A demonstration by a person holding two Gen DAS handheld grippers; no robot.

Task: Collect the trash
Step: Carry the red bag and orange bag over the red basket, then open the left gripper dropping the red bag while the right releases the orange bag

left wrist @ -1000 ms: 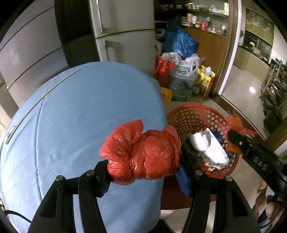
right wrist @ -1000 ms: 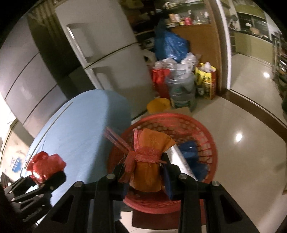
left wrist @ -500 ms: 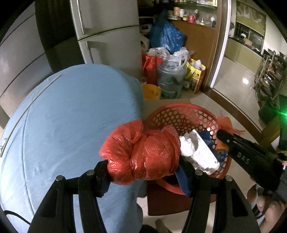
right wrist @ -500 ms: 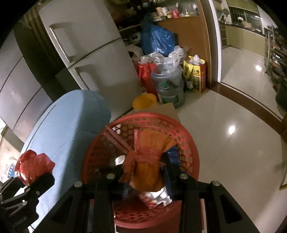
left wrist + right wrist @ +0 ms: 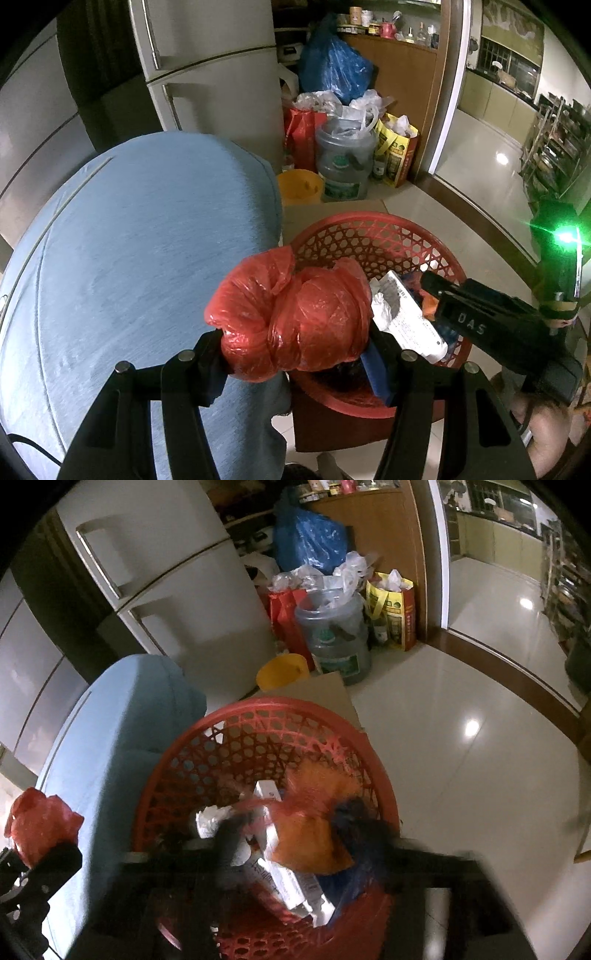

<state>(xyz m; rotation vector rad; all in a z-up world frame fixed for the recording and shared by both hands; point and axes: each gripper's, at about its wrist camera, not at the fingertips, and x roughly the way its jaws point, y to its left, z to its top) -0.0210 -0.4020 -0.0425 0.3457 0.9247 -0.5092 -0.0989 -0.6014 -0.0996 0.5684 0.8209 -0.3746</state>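
In the left wrist view, our left hand-held gripper [image 5: 295, 354] clamps a knotted red plastic bag [image 5: 291, 321] at the near left rim of the red basket [image 5: 369, 236], beside the blue worktop [image 5: 129, 240]. We judge it light, soft and slippery, best gripped across its bulk.

In the right wrist view, our right hand-held gripper [image 5: 295, 845] is opening over the basket; the orange packet [image 5: 314, 845], seemingly light and crinkly, sits loose between its jaws.

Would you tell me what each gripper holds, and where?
Left gripper: knotted red plastic bag, clamped across its lower sides. Right gripper: jaws opening, nothing gripped.
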